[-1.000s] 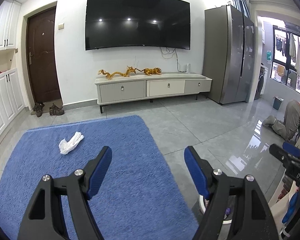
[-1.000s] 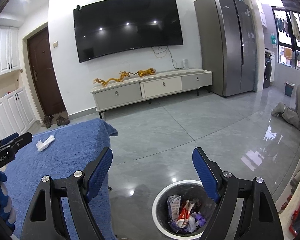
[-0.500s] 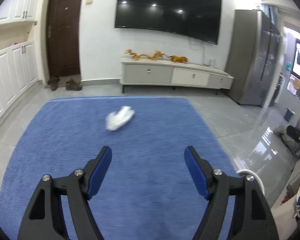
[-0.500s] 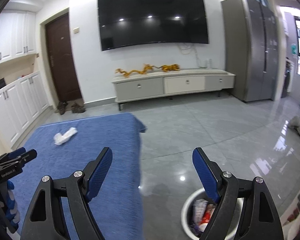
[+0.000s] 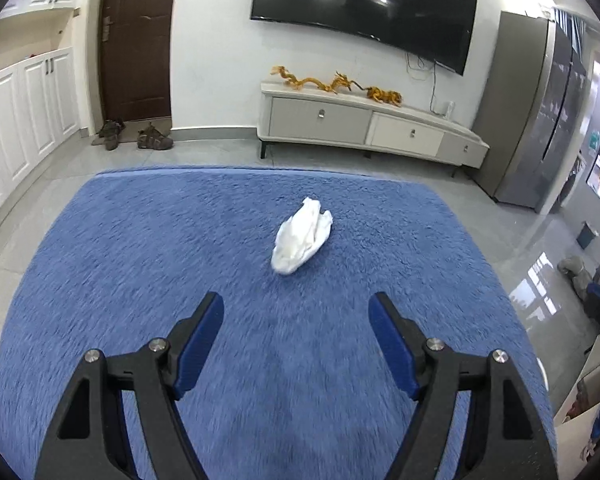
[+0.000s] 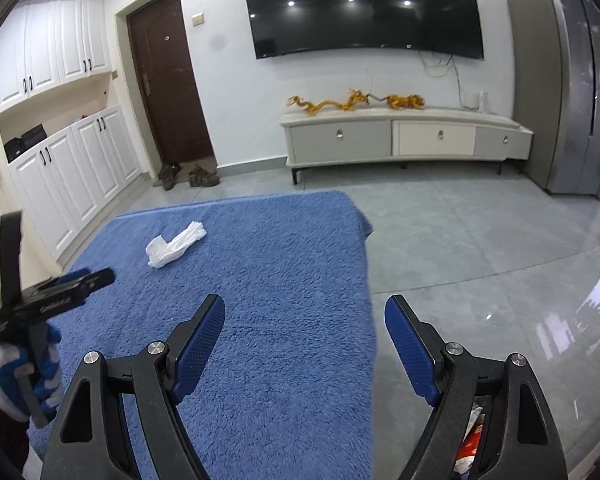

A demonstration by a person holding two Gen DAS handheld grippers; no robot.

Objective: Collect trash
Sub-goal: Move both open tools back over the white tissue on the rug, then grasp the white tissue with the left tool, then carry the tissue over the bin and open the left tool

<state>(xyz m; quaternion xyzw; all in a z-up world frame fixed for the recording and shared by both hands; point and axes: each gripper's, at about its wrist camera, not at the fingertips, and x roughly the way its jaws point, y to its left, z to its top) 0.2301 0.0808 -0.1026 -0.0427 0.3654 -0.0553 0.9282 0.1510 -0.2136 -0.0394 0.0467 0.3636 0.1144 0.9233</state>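
A crumpled white tissue (image 5: pixel 302 236) lies on the blue rug (image 5: pixel 140 264), a short way ahead of my left gripper (image 5: pixel 296 312), which is open and holds nothing. In the right wrist view the same tissue (image 6: pixel 174 244) sits far to the left on the rug (image 6: pixel 280 280). My right gripper (image 6: pixel 304 316) is open and empty, hovering over the rug's right edge. The left gripper's body (image 6: pixel 52 296) shows at the left edge there, held by a gloved hand (image 6: pixel 24 376). A trash bin (image 6: pixel 470 440) with wrappers peeks out behind the right finger.
A TV cabinet (image 5: pixel 364 124) stands against the far wall under a wall TV (image 5: pixel 360 8). Shoes (image 5: pixel 132 136) lie by the brown door. White cupboards (image 6: pixel 72 168) line the left wall, a grey fridge (image 5: pixel 536 120) the right. A person's leg (image 5: pixel 580 272) rests on the tiles.
Both grippers swung left and sank toward the rug. The tissue moved from the left of the left wrist view to just ahead of the jaws. The bin slid nearly out of the right view.
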